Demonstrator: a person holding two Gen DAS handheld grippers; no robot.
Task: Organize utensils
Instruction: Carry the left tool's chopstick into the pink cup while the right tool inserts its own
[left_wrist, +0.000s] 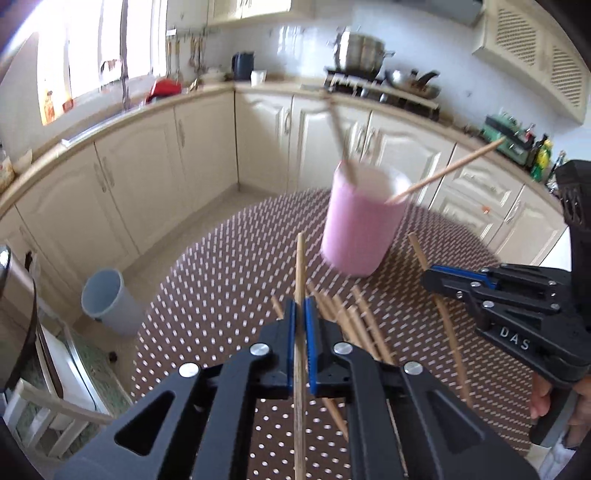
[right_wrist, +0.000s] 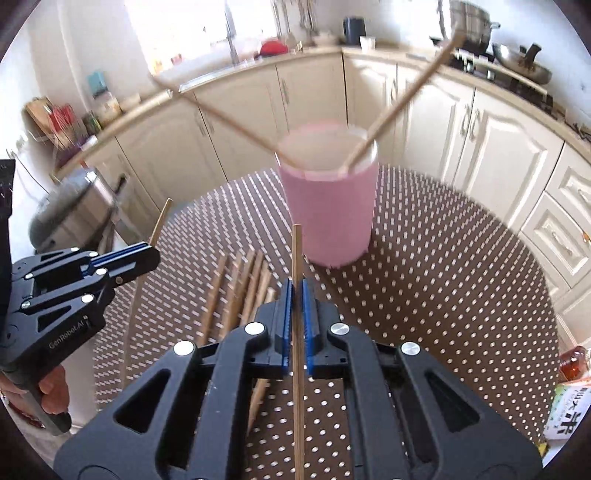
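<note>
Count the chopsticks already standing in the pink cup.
2. One chopstick leans out over the left side of the pink cup; the other chopstick leans right. Each hand-held gripper holds another, and more lie on the table, so none are counted.

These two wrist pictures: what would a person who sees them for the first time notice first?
First, the pink cup standing on the dotted brown tablecloth, with two chopsticks leaning out of it in a V. Next, each gripper is shut on one chopstick: the left gripper and the right gripper each hold a stick pointing toward the cup. Between them, a loose pile of chopsticks lies on the cloth.
</note>
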